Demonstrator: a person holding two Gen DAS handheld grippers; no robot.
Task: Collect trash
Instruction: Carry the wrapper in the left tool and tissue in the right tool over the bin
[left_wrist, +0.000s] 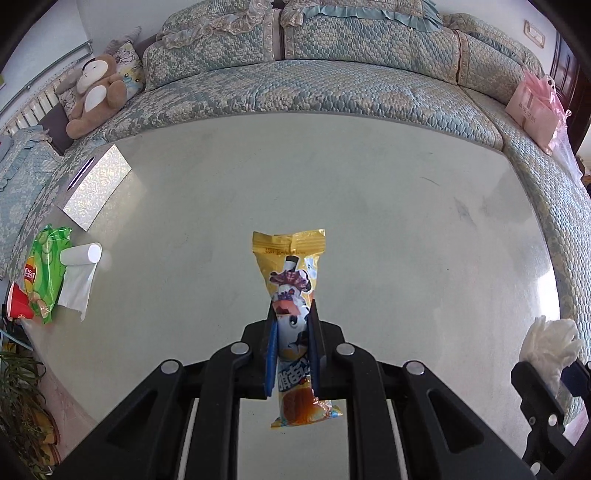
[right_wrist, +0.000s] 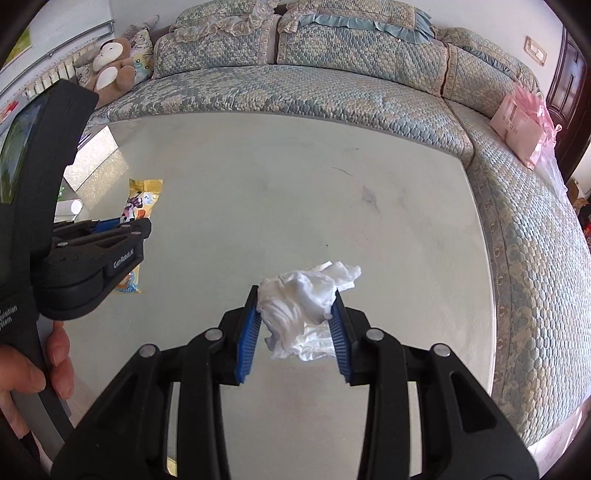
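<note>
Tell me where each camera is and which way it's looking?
Left wrist view: sits on the left gripper, looking down along its fingers at the yellow snack wrapper it grips over the table; no hand shows.
Right wrist view: sits on the right gripper, looking down at the crumpled tissue it grips; the person's hand shows at the left edge.
Both views share the table, the sofa, the teddy bear, the wrapper and the tissue.

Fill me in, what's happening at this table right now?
A person is clearing trash with a gripper in each hand. The left gripper is shut on a yellow snack wrapper, the right gripper on a crumpled tissue, both lifted over the table. A green chip bag still lies at the table's left edge.
</note>
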